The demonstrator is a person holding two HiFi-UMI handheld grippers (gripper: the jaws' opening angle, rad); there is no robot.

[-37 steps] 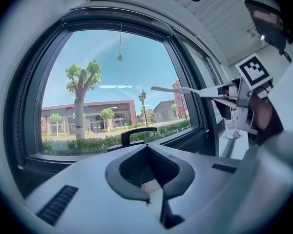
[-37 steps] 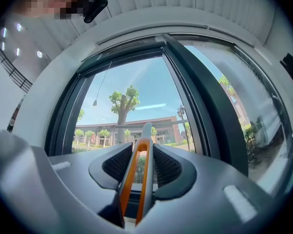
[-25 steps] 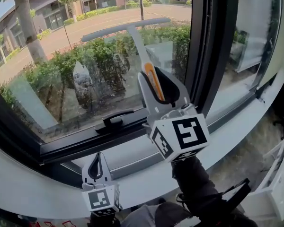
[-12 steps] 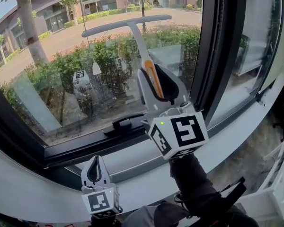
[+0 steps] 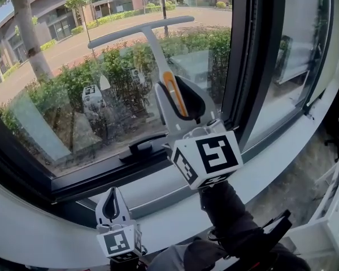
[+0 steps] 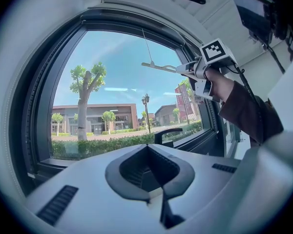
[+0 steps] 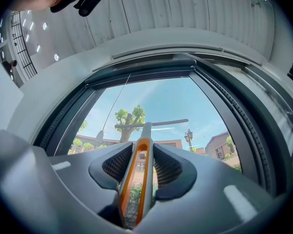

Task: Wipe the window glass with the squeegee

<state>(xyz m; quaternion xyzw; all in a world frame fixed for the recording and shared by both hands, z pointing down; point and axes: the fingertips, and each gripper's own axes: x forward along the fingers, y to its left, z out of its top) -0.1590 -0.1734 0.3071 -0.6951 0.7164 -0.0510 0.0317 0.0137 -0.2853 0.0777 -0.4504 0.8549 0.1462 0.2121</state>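
Our right gripper (image 5: 179, 97) clamps the handle of the squeegee (image 5: 140, 27), blade high against the window glass (image 5: 56, 89); our left gripper (image 5: 111, 199), jaws together on nothing, hangs below that glass.

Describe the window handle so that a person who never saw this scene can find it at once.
Start at the big dark-framed window. On its bottom rail, below the squeegee, sits the window handle. It is the only black lever, lying flat along the rail, while the squeegee is pale with an orange grip.
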